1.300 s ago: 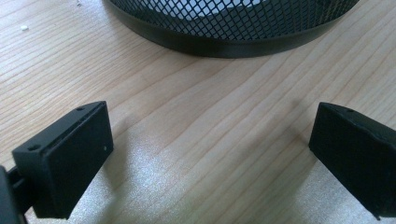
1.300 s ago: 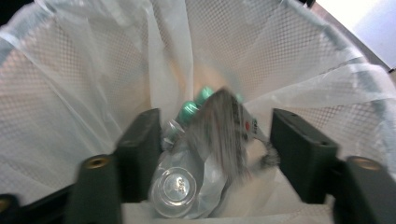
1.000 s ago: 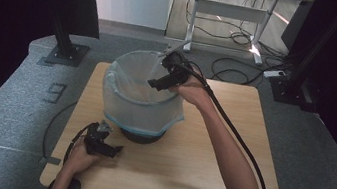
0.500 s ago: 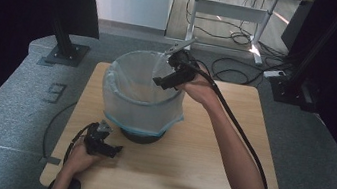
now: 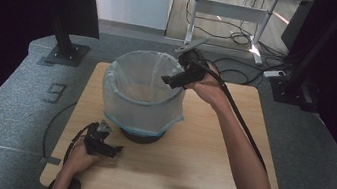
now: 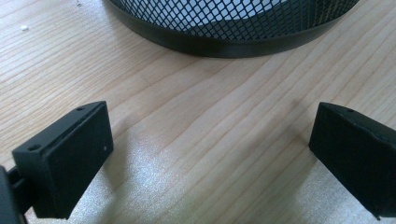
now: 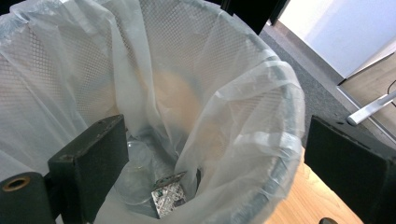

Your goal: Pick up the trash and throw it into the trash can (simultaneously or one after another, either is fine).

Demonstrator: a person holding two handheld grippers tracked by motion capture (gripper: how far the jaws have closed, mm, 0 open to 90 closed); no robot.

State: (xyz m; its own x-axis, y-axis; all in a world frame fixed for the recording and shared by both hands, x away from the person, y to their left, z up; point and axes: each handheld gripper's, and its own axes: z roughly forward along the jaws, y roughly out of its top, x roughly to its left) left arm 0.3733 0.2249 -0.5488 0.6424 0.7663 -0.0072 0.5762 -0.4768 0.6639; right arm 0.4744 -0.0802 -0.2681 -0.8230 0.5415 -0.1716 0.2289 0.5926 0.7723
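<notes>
right gripper (image 5: 168, 80): over bin (image 5: 141, 98) rim, fingers just opening wide, empty | left gripper (image 5: 110, 150): on table (image 5: 208, 156) beside bin, fingers wide open, empty | bag (image 7: 196, 93): lines bin

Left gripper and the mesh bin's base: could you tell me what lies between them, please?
Nothing: bare wooden table runs from the open left gripper to the bin's black base rim, as its own gripper view shows.
</notes>
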